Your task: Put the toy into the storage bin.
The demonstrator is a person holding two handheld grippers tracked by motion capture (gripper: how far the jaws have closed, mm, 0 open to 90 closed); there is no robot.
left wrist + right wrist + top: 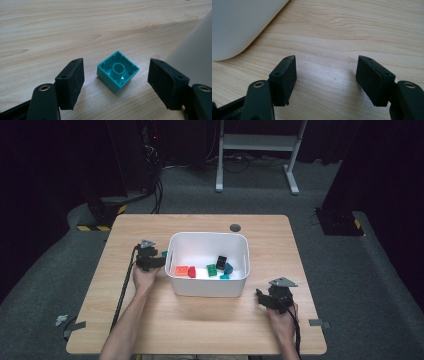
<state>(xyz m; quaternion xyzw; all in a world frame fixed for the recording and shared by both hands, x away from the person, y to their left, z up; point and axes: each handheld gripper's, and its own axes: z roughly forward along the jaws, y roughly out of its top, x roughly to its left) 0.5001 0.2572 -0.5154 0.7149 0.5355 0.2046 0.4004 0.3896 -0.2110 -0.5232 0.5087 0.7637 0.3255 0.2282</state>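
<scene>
A small teal brick lies hollow side up on the wooden table, right beside the white bin's left wall; in the high view it peeks out as a teal spot. My left gripper straddles this teal brick with a gap on both sides, so it is open. The left gripper sits at the bin's left side in the high view. My right gripper is open over bare wood, and the right gripper rests near the bin's front right corner.
The white bin stands mid-table and holds an orange brick, a red one, a green one, a black one and blue pieces. The bin's wall is close at the left gripper's right side.
</scene>
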